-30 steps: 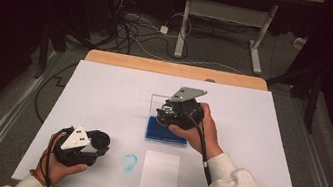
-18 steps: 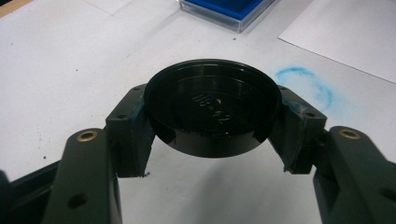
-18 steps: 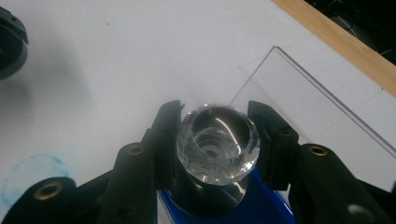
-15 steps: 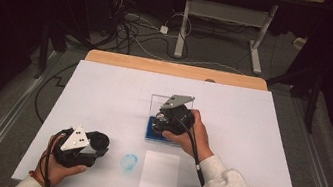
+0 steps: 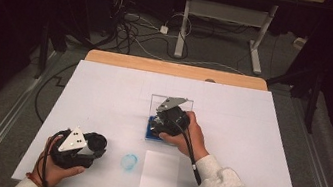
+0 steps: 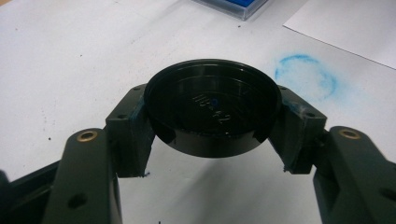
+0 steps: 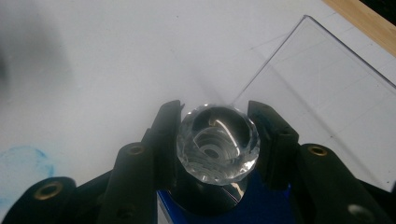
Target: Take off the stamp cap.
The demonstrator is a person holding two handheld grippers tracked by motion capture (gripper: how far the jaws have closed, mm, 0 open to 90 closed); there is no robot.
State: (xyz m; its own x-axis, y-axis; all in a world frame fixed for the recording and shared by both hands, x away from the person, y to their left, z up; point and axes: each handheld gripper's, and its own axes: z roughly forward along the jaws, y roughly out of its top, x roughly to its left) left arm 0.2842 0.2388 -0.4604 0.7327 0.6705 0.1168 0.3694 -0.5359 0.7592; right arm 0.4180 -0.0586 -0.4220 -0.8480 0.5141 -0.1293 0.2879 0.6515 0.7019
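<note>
white tabletop [image 5: 103, 93], left gripper [image 6: 212, 140] clamping black cap [image 6: 212, 109], right gripper [image 7: 217, 140] clasping faceted stamp knob [image 7: 218, 142], base hidden

The right gripper [image 5: 162, 123], clamped on a clear faceted glass knob with a black base [image 7: 218, 140], has descended from above the blue ink pad in its clear plastic case [image 5: 150, 132] onto the pad surface.
</note>
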